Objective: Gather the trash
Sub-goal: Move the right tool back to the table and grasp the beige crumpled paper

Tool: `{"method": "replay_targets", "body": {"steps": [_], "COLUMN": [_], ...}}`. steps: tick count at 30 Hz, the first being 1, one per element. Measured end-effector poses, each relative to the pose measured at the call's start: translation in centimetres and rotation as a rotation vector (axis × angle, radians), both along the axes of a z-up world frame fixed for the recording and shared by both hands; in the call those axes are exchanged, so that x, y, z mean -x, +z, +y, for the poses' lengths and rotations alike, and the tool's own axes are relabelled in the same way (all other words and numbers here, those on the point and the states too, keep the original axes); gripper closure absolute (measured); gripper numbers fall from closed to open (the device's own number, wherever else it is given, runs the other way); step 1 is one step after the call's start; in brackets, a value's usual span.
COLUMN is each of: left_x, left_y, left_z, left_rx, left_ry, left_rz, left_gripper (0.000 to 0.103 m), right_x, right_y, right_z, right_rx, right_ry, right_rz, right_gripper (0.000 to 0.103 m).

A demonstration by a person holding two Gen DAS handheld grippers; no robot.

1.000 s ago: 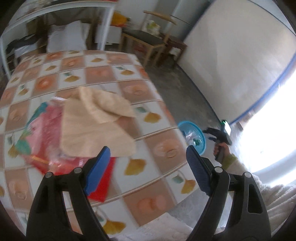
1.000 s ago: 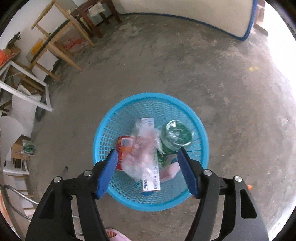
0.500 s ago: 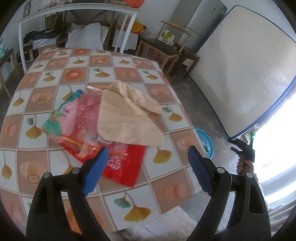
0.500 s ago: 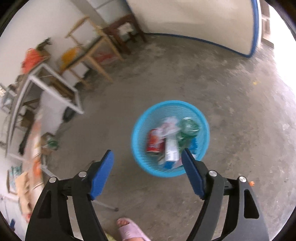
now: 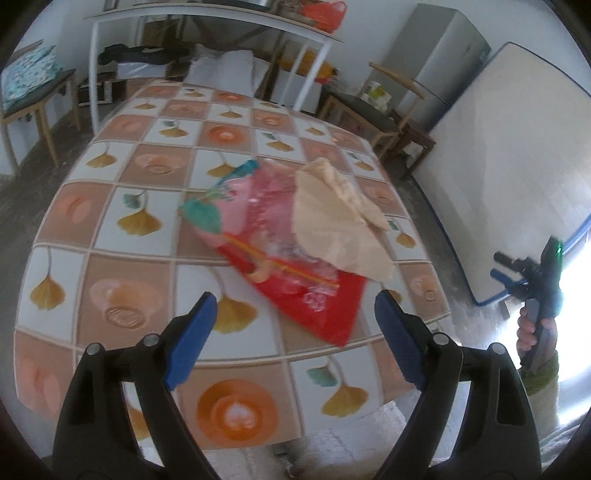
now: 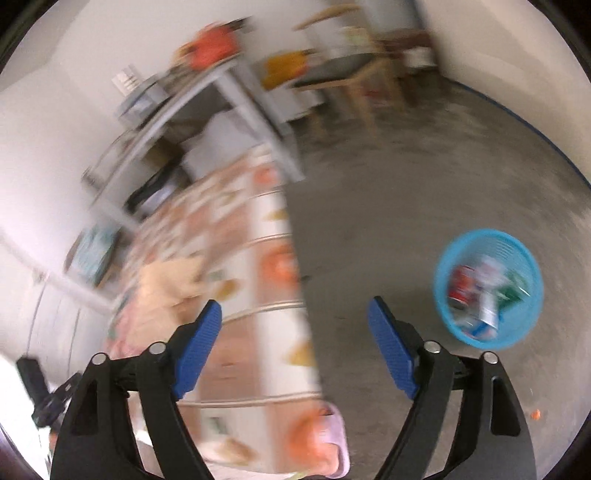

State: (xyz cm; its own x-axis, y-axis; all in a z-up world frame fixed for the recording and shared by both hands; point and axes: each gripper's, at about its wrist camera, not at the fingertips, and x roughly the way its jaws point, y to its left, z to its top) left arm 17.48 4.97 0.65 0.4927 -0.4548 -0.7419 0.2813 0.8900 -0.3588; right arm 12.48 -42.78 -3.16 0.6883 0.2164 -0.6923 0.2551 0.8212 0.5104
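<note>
A red and pink plastic wrapper lies flat on the tiled tablecloth, with a crumpled beige paper on its right part. My left gripper is open and empty, just in front of the wrapper. My right gripper is open and empty, held beside the table's edge; it also shows in the left wrist view. A blue mesh basket with a can, a carton and wrappers stands on the floor to its right. The beige paper shows blurred in the right wrist view.
A white metal rack stands behind the table. Wooden chairs and a mattress leaning on the wall are at the right. A stool is at the left. The concrete floor lies between table and basket.
The right gripper has swung up and left from over the basket toward the table. The left gripper has drawn back, so more of the table shows. Both stay open.
</note>
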Motion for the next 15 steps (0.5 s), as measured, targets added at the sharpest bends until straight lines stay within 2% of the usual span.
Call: {"method": "replay_targets", "body": {"steps": [6, 10, 12, 15], "left_x": [0.2, 0.1, 0.1, -0.1], "left_y": [-1.0, -1.8, -2.1, -2.3], "left_z": [1.1, 1.2, 1.1, 1.1], "left_rx": [-0.011, -0.016, -0.008, 0.015], "left_ry": [0.022, 0.016, 0.011, 0.006], "left_rz": [-0.015, -0.014, -0.009, -0.005], "left_gripper": [0.02, 0.02, 0.02, 0.02], "right_x": [-7.0, -12.1, -14.8, -18.4], "right_y": [2.2, 2.0, 1.5, -0.2], "right_z": [11.7, 18.8, 21.0, 22.4], "right_rx": [0.131, 0.258, 0.304, 0.301], "right_ry": [0.36, 0.58, 0.624, 0.642], "right_rz": [-0.04, -0.036, -0.013, 0.031], "right_gripper": [0.014, 0.013, 0.013, 0.013]}}
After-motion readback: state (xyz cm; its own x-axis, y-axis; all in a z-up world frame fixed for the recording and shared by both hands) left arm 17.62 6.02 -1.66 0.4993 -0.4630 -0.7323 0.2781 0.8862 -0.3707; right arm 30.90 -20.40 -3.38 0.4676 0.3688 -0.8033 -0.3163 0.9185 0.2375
